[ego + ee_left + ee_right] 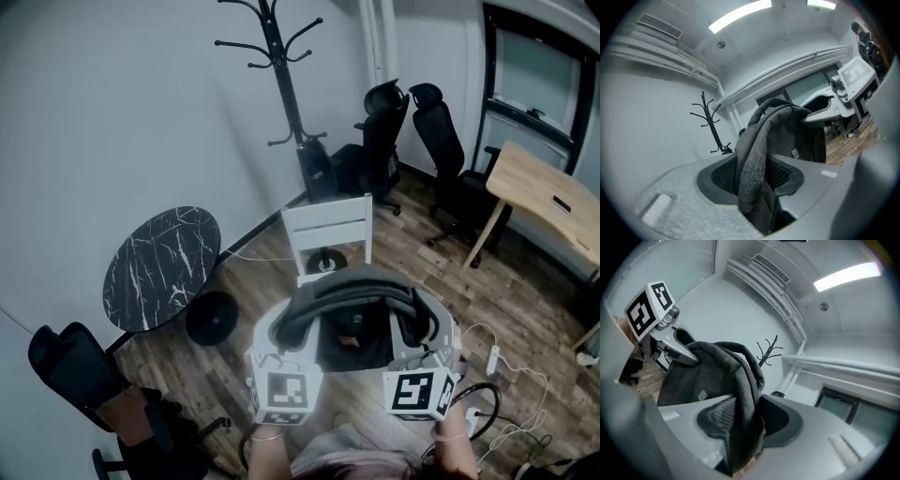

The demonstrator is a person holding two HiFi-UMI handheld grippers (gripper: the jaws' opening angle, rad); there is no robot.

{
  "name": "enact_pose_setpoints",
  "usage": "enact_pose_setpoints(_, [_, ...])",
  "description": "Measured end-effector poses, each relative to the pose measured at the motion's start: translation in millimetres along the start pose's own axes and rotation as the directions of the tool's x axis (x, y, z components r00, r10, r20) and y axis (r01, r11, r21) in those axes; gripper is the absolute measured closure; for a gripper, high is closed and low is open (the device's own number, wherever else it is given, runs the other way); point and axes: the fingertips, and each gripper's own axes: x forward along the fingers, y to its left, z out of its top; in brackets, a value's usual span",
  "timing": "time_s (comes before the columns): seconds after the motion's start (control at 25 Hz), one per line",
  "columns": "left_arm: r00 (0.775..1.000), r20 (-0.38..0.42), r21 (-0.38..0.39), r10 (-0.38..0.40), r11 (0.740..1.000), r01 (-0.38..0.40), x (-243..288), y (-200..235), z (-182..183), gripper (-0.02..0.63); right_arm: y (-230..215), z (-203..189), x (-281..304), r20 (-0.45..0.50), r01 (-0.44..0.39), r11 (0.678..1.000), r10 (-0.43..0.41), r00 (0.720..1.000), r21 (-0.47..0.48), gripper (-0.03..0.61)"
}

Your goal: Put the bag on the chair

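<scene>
A grey-and-black backpack (354, 330) hangs between my two grippers, just in front of the white chair (328, 225). I cannot tell whether it touches the seat. My left gripper (275, 330) is shut on one grey shoulder strap (752, 159), which runs down between the jaws (754, 187). My right gripper (427, 328) is shut on the other strap (740, 408), pinched between its pads (740, 427). The left gripper view shows the right gripper (848, 89) across the bag; the right gripper view shows the left gripper (651, 315). The chair's seat is mostly hidden behind the bag.
A round black marble table (161, 267) stands left of the chair, a black coat stand (281, 84) behind it. Black office chairs (384, 131) sit at the back and a wooden desk (548, 192) at right. Cables and a power strip (492, 361) lie on the floor at right.
</scene>
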Motion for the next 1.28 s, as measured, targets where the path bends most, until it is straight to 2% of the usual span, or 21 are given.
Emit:
enact_pose_setpoints(0.6, [0.998,0.020,-0.061,-0.065,0.996,0.066,59.1,52.9,-28.5,0.446,12.2,15.1,78.9,-0.054,0.049,0.997,-0.052,0.997,-0.055,0.437])
enact_pose_setpoints(0.8, [0.997,0.040,-0.055,-0.070,0.996,0.072,69.6,59.0,-30.5,0.446,17.8,9.3,92.9,-0.069,0.057,0.996,-0.061,0.996,-0.063,0.440])
enact_pose_setpoints(0.96, [0.997,0.003,-0.078,-0.083,0.994,0.083,87.0,64.1,-46.9,0.448,19.4,4.3,110.9,-0.102,0.062,0.997,-0.066,0.993,-0.043,0.441])
enact_pose_setpoints(1.28, [0.997,-0.013,-0.093,-0.081,0.993,0.079,114.3,67.9,-60.5,0.449,19.3,-9.4,141.3,-0.097,0.054,0.997,-0.059,0.994,-0.053,0.442])
